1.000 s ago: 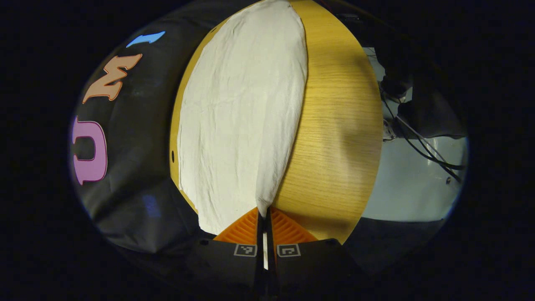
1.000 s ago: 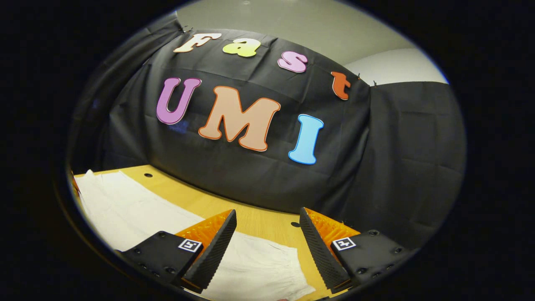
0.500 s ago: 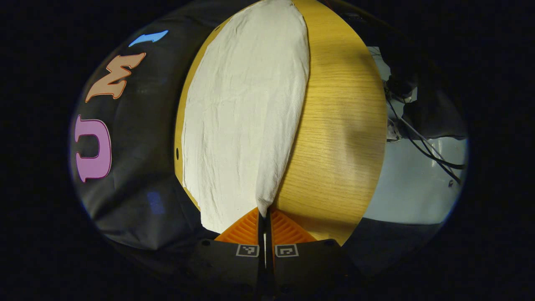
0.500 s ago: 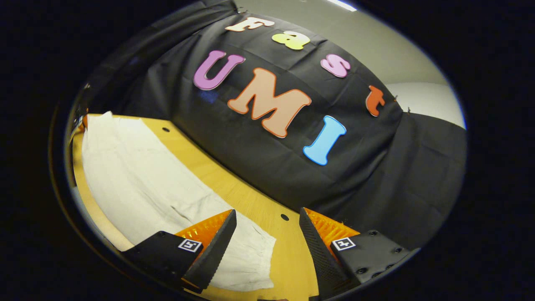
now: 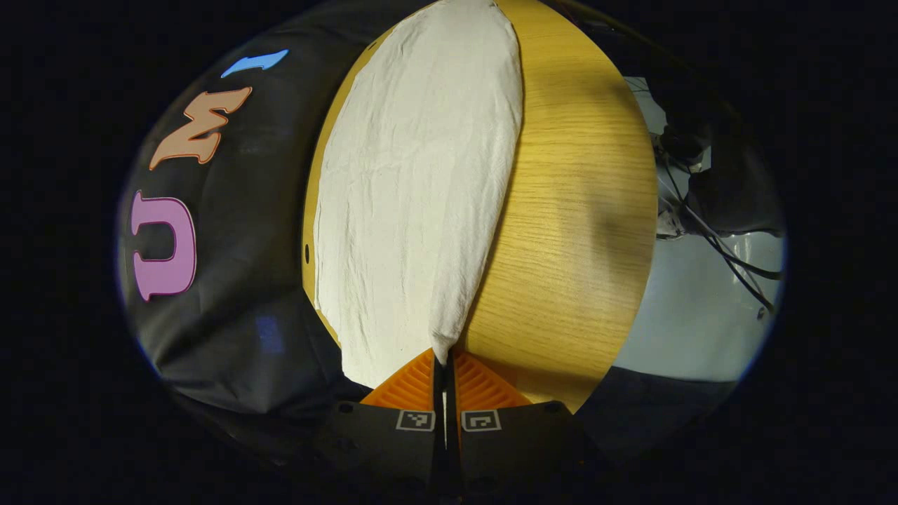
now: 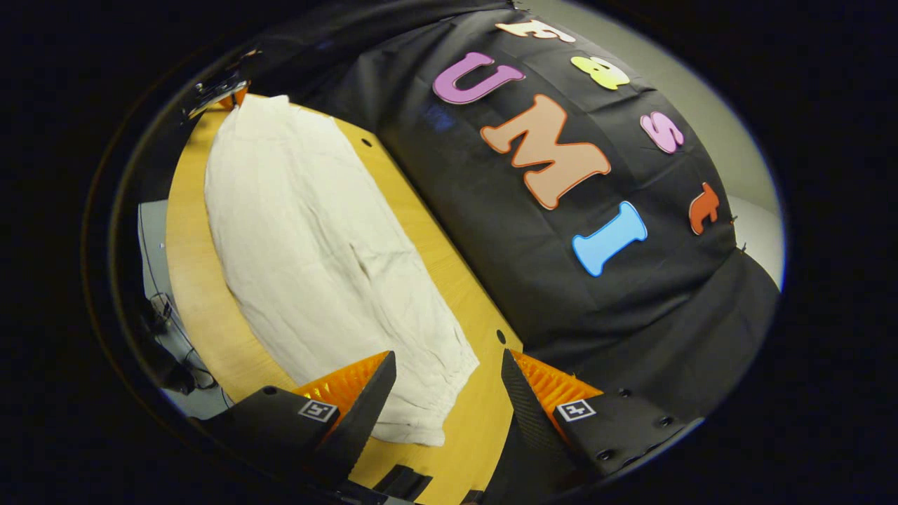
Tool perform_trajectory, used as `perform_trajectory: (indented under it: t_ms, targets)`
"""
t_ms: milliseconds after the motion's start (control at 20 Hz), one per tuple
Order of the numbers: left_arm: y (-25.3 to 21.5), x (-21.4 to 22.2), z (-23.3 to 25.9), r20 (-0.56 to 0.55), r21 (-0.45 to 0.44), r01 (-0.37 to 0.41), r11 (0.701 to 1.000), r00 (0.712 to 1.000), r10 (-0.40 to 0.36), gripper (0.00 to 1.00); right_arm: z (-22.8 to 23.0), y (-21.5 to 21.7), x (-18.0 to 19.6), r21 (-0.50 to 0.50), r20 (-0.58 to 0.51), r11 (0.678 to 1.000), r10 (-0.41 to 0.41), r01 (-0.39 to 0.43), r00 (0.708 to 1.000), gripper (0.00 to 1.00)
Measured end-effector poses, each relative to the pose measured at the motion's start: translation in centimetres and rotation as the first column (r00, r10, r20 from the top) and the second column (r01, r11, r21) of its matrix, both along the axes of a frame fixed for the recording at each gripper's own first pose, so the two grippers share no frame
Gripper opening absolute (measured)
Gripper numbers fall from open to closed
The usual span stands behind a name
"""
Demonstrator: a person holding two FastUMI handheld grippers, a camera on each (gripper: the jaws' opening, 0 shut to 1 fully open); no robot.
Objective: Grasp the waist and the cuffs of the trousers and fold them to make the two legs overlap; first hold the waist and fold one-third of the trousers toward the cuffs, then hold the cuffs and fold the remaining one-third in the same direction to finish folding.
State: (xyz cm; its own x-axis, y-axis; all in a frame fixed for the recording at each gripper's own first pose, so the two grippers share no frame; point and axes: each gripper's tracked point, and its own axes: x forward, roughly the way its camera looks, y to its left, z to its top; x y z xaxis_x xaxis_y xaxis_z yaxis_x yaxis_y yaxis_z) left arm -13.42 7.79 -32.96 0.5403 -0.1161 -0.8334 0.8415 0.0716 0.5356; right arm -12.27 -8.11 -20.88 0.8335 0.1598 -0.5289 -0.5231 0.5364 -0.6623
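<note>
**Left gripper pinches one end of the trousers; right gripper hangs spread over the other**

In the left gripper view, the left gripper [image 5: 445, 365] is clenched on a corner of the white trousers [image 5: 414, 189], both fingers pressed together with the cloth edge drawn into a narrow point between them. From that pinch the trousers run straight away from the gripper, their long axis in line with its fingers, lying flat along the wooden table [image 5: 568, 231] toward its far end. Bare wood lies beside the cloth; cables [image 5: 715, 231] hang off the table's edge beyond.

In the right gripper view, the right gripper [image 6: 449, 393] is released, its fingers wide apart and holding nothing. The gathered end of the trousers [image 6: 316, 245], probably the waist, lies just under and between them, nearer the one finger. From there the cloth stretches diagonally away across the table [image 6: 203, 294] to the far corner, where the other gripper [image 6: 214, 91] sits small at the cloth's far end.

So each gripper is at its own end, and the right one likely needs only to drop and close on the hem below it.
</note>
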Motion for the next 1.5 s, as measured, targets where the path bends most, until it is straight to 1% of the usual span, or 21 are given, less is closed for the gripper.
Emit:
perform_trajectory:
  t_ms: [50, 100, 200, 350, 450, 600, 700, 750, 800, 900, 1000, 1150, 1300, 1350, 1450, 1500]
  targets:
    - [0.0, 0.0, 0.0, 0.001, -0.001, -0.003, 1.0, 1.0, 0.003, 0.0, -0.9, -0.1, -0.7, -0.025, -0.02, 0.999, 0.024, -0.024, 1.0, 1.0]
    - [0.0, 0.0, 0.0, 0.0, -0.003, -0.005, 1.0, 1.0, 0.005, 0.0, -1.7, -0.1, -1.4, -0.053, -0.042, 0.997, 0.052, -0.054, 0.998, 0.97]
    - [0.0, 0.0, 0.0, 0.001, -0.004, -0.004, 1.0, 1.0, 0.004, 0.0, -3.7, -0.6, -2.9, -0.109, -0.095, 0.988, 0.101, -0.111, 0.99, 0.97]
    - [-0.1, 0.0, 0.0, 0.009, -0.001, 0.003, 1.0, 1.0, -0.003, 0.0, -5.8, -1.3, -4.0, -0.159, -0.164, 0.973, 0.142, -0.168, 0.976, 0.98]
    - [0.0, 0.0, 0.0, 0.014, 0.001, 0.003, 1.0, 1.0, -0.003, 0.0, -6.5, -1.8, -4.1, -0.18, -0.192, 0.966, 0.151, -0.186, 0.97, 0.97]
    - [0.0, -0.1, 0.0, 0.018, 0.003, 0.005, 1.0, 1.0, -0.005, 0.0, -8.5, -2.6, -4.9, -0.202, -0.263, 0.958, 0.145, -0.202, 0.954, 0.98]
    - [0.0, -0.1, 0.1, 0.019, 0.005, 0.005, 1.0, 1.0, -0.006, 0.0, -9.7, -3.4, -5.6, -0.23, -0.303, 0.947, 0.151, -0.226, 0.941, 0.98]
    - [0.0, -0.1, 0.0, 0.02, 0.006, 0.005, 1.0, 1.0, -0.005, 0.0, -10.2, -3.5, -5.8, -0.241, -0.32, 0.94, 0.157, -0.241, 0.934, 1.0]
    - [0.0, 0.0, 0.0, 0.02, 0.007, 0.003, 1.0, 1.0, -0.003, 0.0, -10.8, -3.6, -6.1, -0.249, -0.34, 0.935, 0.161, -0.254, 0.926, 1.0]
    - [0.0, -0.1, 0.0, 0.019, 0.008, 0.001, 1.0, 1.0, -0.001, 0.0, -11.0, -3.2, -5.5, -0.262, -0.332, 0.924, 0.183, -0.277, 0.925, 0.95]
    - [0.0, -0.1, 0.0, 0.019, 0.009, 0.001, 1.0, 1.0, -0.001, 0.0, -11.4, -2.9, -4.8, -0.267, -0.329, 0.924, 0.18, -0.274, 0.927, 0.95]
    - [0.0, -0.1, 0.0, 0.019, 0.01, 0.004, 1.0, 1.0, -0.004, 0.0, -12.0, -3.0, -3.5, -0.275, -0.316, 0.926, 0.169, -0.26, 0.934, 0.89]
    - [0.1, -0.1, 0.0, 0.02, 0.011, 0.001, 1.0, 1.0, -0.002, 0.0, -12.6, -3.0, -2.8, -0.269, -0.311, 0.929, 0.165, -0.253, 0.936, 0.88]
    - [0.0, -0.1, 0.0, 0.02, 0.012, 0.0, 1.0, 1.0, 0.0, 0.0, -12.8, -3.0, -2.5, -0.276, -0.302, 0.928, 0.163, -0.25, 0.939, 0.8]
    - [0.0, -0.1, 0.0, 0.019, 0.014, -0.001, 1.0, 1.0, 0.001, 0.0, -13.1, -3.1, -1.8, -0.301, -0.281, 0.923, 0.156, -0.241, 0.947, 0.75]
    - [0.1, 0.0, 0.0, 0.019, 0.016, -0.001, 1.0, 1.0, 0.001, 0.0, -13.5, -3.0, -1.9, -0.3, -0.302, 0.924, 0.144, -0.237, 0.942, 0.72]
